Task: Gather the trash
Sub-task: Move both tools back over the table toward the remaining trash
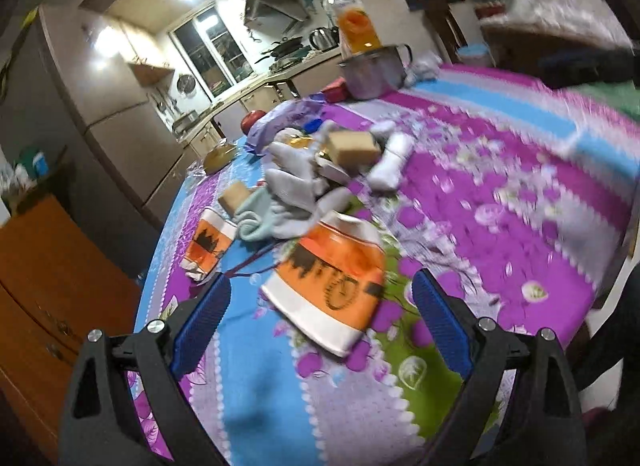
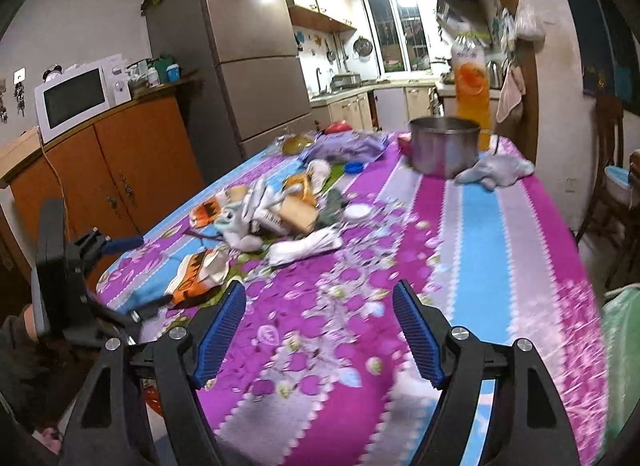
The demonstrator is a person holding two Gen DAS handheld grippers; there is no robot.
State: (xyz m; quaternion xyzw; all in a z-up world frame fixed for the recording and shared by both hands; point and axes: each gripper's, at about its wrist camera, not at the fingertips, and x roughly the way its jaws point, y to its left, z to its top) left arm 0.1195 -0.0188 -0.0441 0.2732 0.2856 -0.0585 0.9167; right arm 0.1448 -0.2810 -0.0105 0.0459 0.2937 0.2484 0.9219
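While nothing was collected yet, my left gripper [image 1: 320, 306] and right gripper [image 2: 320, 330] stood spread and empty; the trash pile [image 2: 276, 209] lay untouched before the steel pot [image 2: 444, 145].

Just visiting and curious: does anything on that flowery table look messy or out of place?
Yes. A heap of crumpled wrappers, socks and small boxes sprawls across the middle of the tablecloth. Two orange-and-white cartons lie tipped on their sides near the edge. Nothing looks spilled.
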